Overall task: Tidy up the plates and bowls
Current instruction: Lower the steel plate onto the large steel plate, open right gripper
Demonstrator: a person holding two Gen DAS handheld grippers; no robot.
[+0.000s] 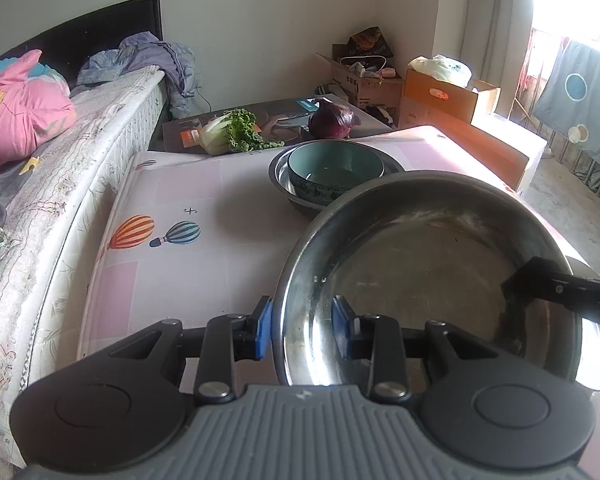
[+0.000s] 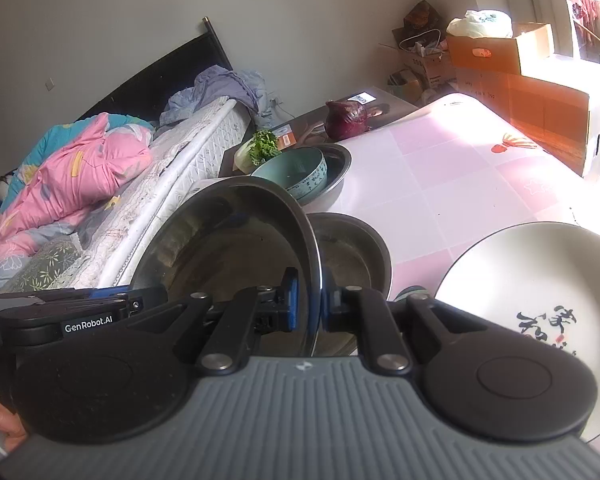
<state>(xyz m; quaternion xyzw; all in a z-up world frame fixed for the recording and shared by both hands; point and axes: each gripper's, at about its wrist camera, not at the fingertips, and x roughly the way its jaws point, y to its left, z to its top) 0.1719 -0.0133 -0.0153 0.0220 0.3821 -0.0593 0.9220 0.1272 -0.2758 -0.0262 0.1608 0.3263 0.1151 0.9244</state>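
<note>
Held steel bowl (image 1: 428, 276): lifted clear of the table (image 1: 204, 184), gripped on two sides of its rim; inside it looks empty, only reflections and a faint smear showing.
Left gripper (image 1: 302, 330): its blue pads pinch the near rim of the held steel bowl, one pad outside the wall, one inside; the gap between them is narrow.
Right gripper (image 2: 310, 306): clamped on the rim of the same bowl, jaws almost together with the thin rim between them; in the left wrist view its black finger reaches in over the right side of the rim.
Teal bowl (image 1: 334, 172): sits nested inside a wider steel bowl (image 1: 280, 178) near the far edge of the table; nothing visible inside the teal one.
Second steel bowl (image 2: 352, 252): stands on the table just behind the held bowl in the right wrist view; looks empty.
White plate (image 2: 540, 280): near the front right edge of the table, dark brush lettering on its face, nothing on it.
Leafy greens (image 1: 236, 132): lie on a flat box beyond the table's far edge.
Purple cabbage (image 1: 334, 120): on the same flat box, just beside the greens' end.
Cardboard boxes (image 1: 448, 96): on the floor past the far right corner, one holding a white bag.
Bed (image 1: 60, 152): runs along the table's left edge.
</note>
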